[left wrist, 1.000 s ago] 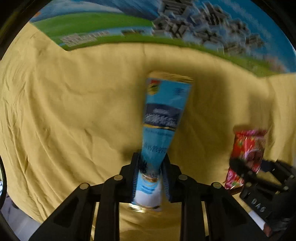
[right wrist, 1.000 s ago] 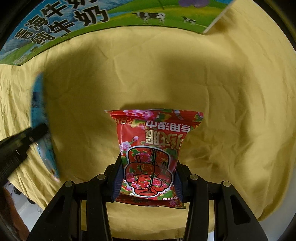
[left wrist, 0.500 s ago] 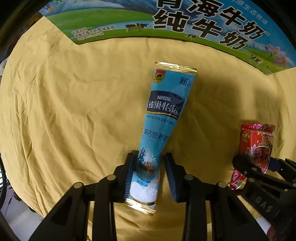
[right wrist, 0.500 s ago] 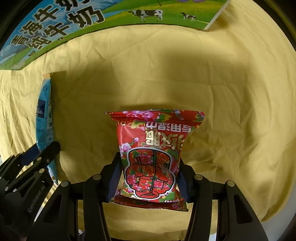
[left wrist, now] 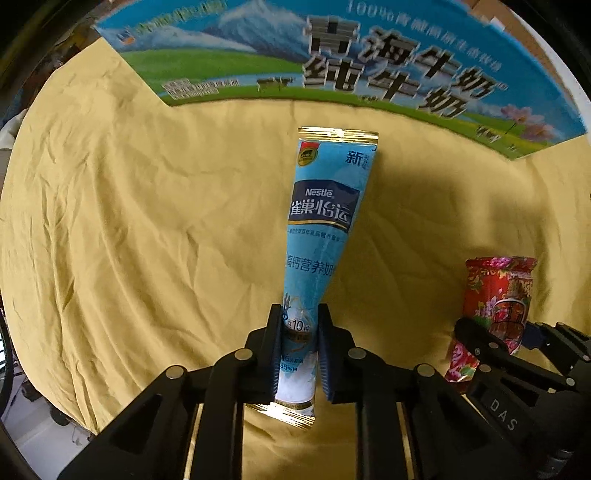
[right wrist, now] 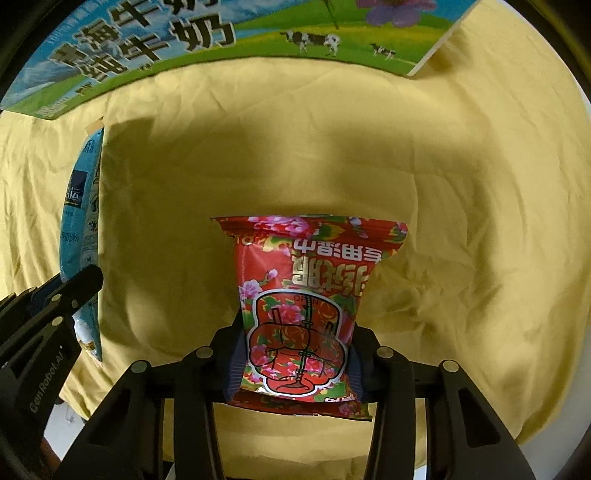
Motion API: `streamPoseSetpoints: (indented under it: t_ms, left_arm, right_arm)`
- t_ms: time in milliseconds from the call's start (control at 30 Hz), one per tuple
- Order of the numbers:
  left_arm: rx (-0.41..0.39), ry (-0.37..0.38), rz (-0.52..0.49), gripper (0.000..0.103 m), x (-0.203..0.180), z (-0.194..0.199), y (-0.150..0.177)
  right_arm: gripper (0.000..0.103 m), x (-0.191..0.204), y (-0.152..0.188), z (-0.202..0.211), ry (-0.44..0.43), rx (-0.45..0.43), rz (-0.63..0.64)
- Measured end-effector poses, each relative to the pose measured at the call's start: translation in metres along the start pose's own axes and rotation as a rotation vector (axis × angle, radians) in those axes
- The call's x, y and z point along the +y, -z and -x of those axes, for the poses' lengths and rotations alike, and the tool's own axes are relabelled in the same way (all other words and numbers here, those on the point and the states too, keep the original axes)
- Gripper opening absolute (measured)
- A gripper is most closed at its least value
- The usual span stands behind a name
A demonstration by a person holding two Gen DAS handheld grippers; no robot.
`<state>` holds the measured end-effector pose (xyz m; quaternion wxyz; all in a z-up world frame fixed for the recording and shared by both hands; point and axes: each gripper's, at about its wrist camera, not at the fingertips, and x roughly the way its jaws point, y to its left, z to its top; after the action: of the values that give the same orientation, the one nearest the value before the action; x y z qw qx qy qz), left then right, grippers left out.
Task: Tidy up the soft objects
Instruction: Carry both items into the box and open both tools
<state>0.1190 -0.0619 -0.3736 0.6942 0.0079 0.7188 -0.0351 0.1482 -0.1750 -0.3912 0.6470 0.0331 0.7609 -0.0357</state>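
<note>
A wrinkled yellow cloth (left wrist: 140, 229) covers the whole work surface; shadows fall across its middle. At the far edge lies a printed milk carton (right wrist: 258, 33), showing mountains, green pasture, cows and large dark Chinese characters

Blue Nestlé sachet (left wrist: 321, 236): long, slim, gold-edged, pinched near its lower end, hanging lengthwise above yellow cloth. Red floral snack packet (right wrist: 306, 314): puffy, print upside down, clamped at its sides, to the sachet's right.
</note>
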Motion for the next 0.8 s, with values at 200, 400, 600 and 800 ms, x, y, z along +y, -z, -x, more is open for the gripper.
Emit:
streamPoseSetpoints:
  t_ms: [200,400,600,800]
  left_arm:
    - [-0.066,0.059,0.012,0.015,0.004,0.038,0.005]
    - [-0.155,0.142,0.020,0.015,0.004,0.098,0.001]
    - [-0.234,0.256,0.037,0.015,0.005,0.160,-0.032]
    - [-0.305,0.286,0.056,0.015,0.009,0.199,-0.099]
  right_arm:
    - [0.046,-0.009,0.008,0.030,-0.056,-0.040,0.003]
    - [0.046,-0.021,0.009,0.079,-0.123,-0.101,0.007]
    - [0.046,-0.028,-0.001,0.151,-0.187,-0.194,0.024]
    - [0.046,-0.034,-0.029,0.209,-0.225,-0.282,0.041]
